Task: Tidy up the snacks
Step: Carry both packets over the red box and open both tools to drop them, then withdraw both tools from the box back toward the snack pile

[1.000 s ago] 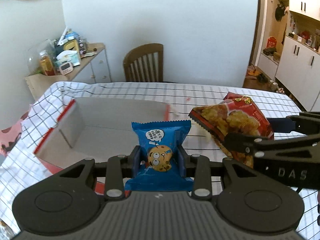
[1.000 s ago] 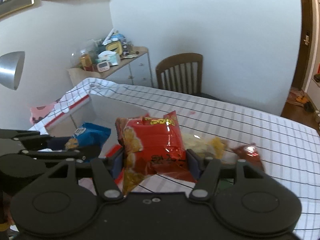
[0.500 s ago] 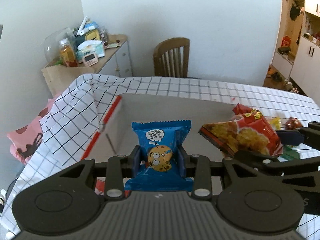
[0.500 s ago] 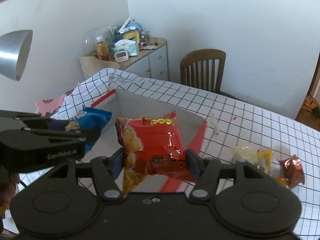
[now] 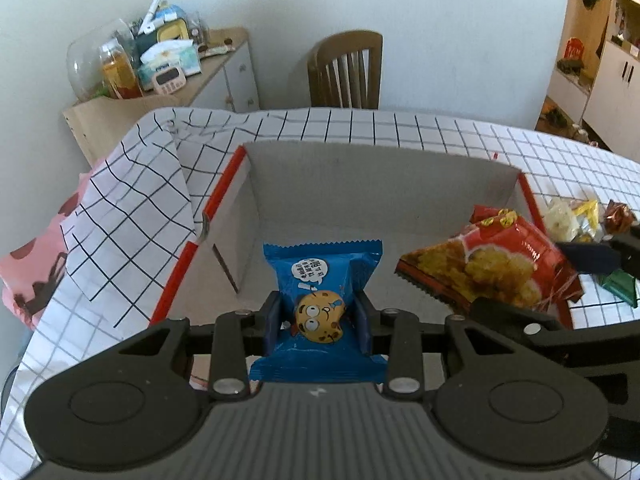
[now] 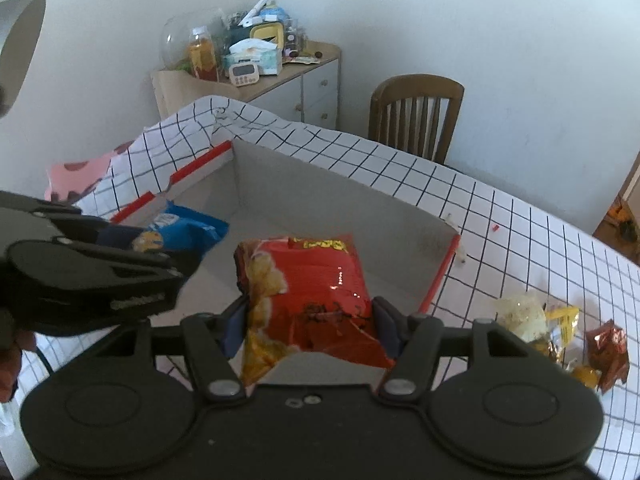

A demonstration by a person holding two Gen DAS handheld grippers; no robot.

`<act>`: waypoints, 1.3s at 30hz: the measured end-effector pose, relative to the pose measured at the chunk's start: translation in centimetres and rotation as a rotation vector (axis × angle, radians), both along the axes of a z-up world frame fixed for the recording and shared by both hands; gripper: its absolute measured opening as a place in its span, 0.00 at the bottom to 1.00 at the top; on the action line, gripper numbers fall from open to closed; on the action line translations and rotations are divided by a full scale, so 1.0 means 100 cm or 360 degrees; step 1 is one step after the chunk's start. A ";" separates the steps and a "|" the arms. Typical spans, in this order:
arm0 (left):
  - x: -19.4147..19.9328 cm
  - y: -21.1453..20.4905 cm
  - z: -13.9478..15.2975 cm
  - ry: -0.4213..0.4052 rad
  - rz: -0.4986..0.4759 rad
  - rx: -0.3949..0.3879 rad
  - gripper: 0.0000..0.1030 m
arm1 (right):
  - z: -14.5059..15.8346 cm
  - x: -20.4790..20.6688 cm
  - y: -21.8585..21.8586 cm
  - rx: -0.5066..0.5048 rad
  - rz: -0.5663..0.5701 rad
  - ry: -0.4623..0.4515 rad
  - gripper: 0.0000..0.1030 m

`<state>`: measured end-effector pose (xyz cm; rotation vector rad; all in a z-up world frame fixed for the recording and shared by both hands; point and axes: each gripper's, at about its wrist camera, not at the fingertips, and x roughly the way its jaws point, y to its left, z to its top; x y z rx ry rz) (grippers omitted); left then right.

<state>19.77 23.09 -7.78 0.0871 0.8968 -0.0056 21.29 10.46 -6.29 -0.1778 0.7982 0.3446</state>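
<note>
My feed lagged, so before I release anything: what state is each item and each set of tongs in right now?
Left tongs: shut on blue cookie packet, held above the box.
Right tongs: shut on red snack bag, also above the box.
Cardboard box: open, nothing visible inside.
Loose snacks: lying on the tablecloth, outside the box.

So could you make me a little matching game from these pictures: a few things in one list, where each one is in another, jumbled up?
Things:
1. blue cookie packet
2. red snack bag
3. loose sweets
4. wooden chair

Places:
A. lying on the checked tablecloth, right of the box
B. behind the far side of the table
C. clamped in the left gripper, over the box
D. clamped in the right gripper, over the box

Pairs: 1-C, 2-D, 3-A, 4-B
</note>
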 end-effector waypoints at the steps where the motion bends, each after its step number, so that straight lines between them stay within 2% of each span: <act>1: 0.002 0.002 -0.002 0.0011 0.0000 -0.0002 0.35 | -0.001 0.002 0.002 -0.0015 0.0002 -0.0003 0.62; 13: 0.015 0.014 -0.021 0.0124 0.0002 0.0018 0.36 | -0.011 0.013 0.016 -0.0078 0.0043 0.0065 0.65; 14: 0.015 0.015 -0.021 0.0122 0.0002 0.0021 0.39 | -0.011 0.013 0.016 -0.0081 0.0043 0.0065 0.65; 17: 0.012 0.016 -0.020 0.0110 0.0023 0.0030 0.60 | -0.011 0.013 0.016 -0.0075 0.0038 0.0072 0.66; 18: 0.012 0.017 -0.020 0.0104 0.0035 0.0029 0.64 | -0.011 0.013 0.014 -0.0067 0.0032 0.0074 0.66; 22: 0.007 0.018 -0.015 0.0074 0.0037 0.0010 0.65 | -0.010 0.012 0.013 -0.0058 0.0027 0.0071 0.67; 24: 0.003 0.019 -0.012 0.0051 0.0043 0.0009 0.71 | -0.008 0.010 0.011 -0.0052 0.0021 0.0061 0.68; 28: -0.005 0.019 -0.004 0.0009 0.0046 -0.0001 0.71 | -0.003 0.005 0.006 -0.0023 0.0011 0.0036 0.75; 39: -0.035 0.006 0.027 -0.0155 -0.0003 0.0010 0.72 | 0.019 -0.019 -0.014 0.0088 -0.0020 -0.0040 0.81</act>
